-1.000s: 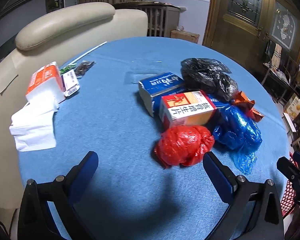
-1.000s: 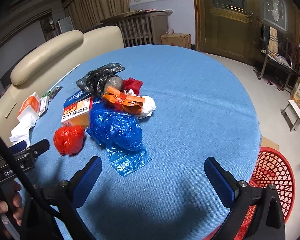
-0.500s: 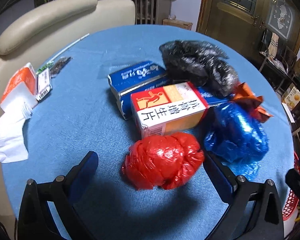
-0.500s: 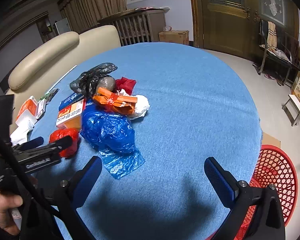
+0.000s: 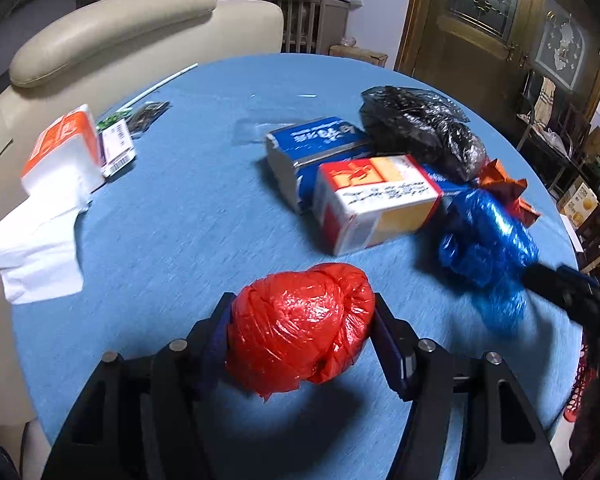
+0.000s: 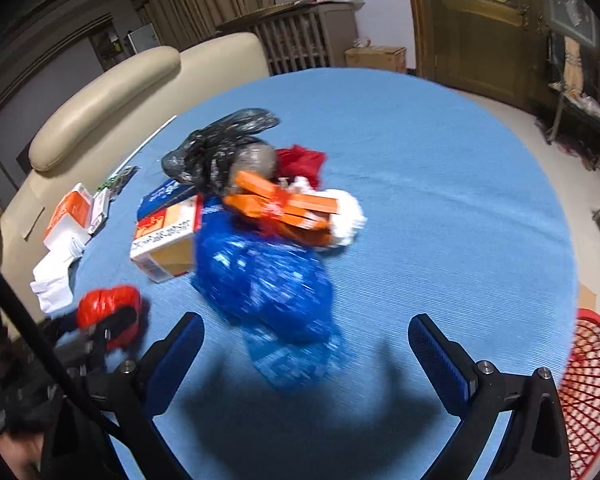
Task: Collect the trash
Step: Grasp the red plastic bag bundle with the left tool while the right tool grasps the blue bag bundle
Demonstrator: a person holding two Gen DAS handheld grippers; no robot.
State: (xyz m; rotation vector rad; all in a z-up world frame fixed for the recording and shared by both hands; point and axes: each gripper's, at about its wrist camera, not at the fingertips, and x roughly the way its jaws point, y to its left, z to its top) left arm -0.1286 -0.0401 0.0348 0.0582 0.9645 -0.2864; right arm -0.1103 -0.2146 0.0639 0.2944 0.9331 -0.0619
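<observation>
Trash covers one round blue table (image 6: 440,168): two cartons (image 5: 374,200), one black bag (image 5: 420,130), one blue bag (image 6: 266,280), one orange wrapper (image 6: 284,206). Left gripper (image 5: 302,320), its jaws having just been closing, clamps one red bag (image 5: 300,326). Right gripper (image 6: 304,336) hangs spread wide above the blue bag. One red basket (image 6: 592,388) stands beside the table.

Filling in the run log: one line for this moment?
left claw: just closed on red bag | right claw: open, near blue bag
</observation>
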